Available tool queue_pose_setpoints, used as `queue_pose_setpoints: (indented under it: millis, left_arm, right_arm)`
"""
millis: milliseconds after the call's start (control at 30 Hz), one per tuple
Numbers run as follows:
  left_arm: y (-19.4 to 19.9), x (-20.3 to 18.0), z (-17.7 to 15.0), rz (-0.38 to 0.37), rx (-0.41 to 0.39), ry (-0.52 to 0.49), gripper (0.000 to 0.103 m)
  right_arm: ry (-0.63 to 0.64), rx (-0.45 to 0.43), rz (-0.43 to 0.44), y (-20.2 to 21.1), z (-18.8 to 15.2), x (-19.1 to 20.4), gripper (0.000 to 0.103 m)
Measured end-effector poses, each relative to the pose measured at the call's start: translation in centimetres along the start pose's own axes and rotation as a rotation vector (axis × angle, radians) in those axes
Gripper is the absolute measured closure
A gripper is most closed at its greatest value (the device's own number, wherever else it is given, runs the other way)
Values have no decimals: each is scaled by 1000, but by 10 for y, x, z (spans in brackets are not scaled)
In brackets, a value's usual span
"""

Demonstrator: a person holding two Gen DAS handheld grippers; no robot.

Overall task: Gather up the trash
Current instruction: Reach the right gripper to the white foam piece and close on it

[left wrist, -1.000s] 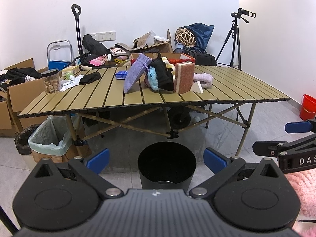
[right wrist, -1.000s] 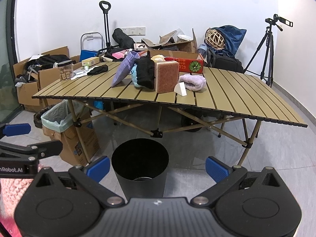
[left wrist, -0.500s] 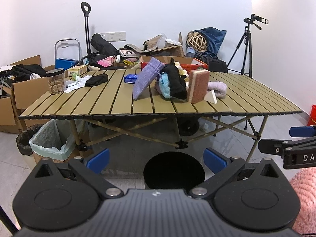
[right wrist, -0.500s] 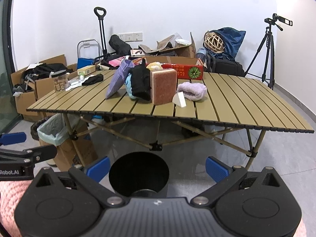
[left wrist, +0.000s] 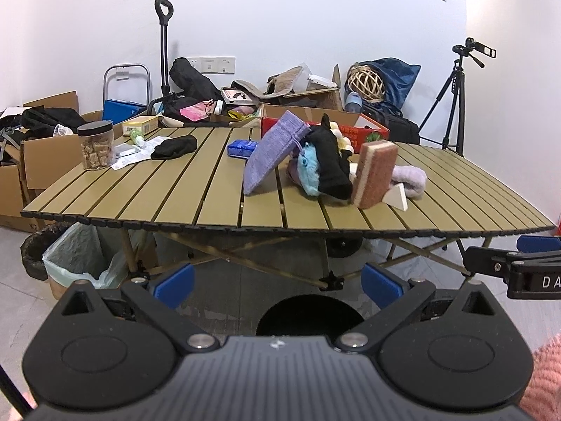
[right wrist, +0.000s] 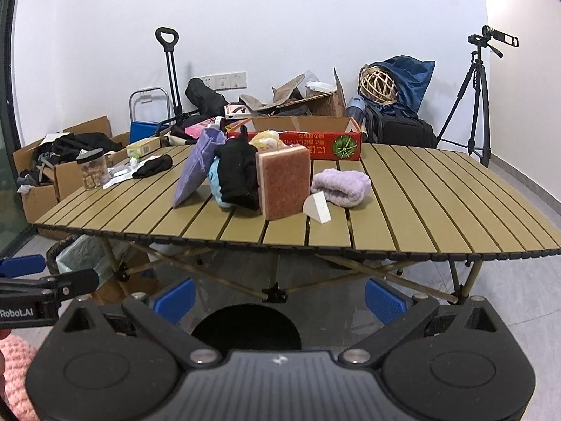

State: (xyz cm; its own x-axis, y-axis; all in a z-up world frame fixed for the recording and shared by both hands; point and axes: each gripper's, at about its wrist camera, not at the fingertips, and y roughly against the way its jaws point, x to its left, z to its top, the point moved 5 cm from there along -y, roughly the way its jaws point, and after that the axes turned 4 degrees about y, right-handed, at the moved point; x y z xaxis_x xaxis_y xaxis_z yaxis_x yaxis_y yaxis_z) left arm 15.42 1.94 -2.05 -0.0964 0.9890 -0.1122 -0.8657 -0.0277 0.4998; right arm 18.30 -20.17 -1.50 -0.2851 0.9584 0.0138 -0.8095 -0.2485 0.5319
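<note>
You have raised both grippers, so the table point(left wrist: 196, 210) now sits nearer and the black bin point(left wrist: 308, 315) lower. Your left gripper point(left wrist: 277, 280) and right gripper point(right wrist: 278, 298) hold their fingers wide apart, empty. Past the bin, at 12 o'clock, the sponge point(right wrist: 284, 184) and white wedge point(right wrist: 318, 207) lie on the table.

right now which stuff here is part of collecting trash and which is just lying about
For the job:
black bin on the floor
white scrap
papers
left tool, open
right tool, open

Probably just lying about:
sponge
purple pouch
snack jar
tripod
</note>
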Motion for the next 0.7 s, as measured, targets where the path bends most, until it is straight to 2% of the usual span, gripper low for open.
queue_pose_setpoints:
  millis: [300,700]
  left_arm:
    - [-40,1,22,10,-16,27,0]
    - [-103,-15,57,14,-26,62,0]
  right_arm:
    - [-19,-20,-4,-44,17,-6,0]
    - [-3,-79,-59,-107,48,-28,1]
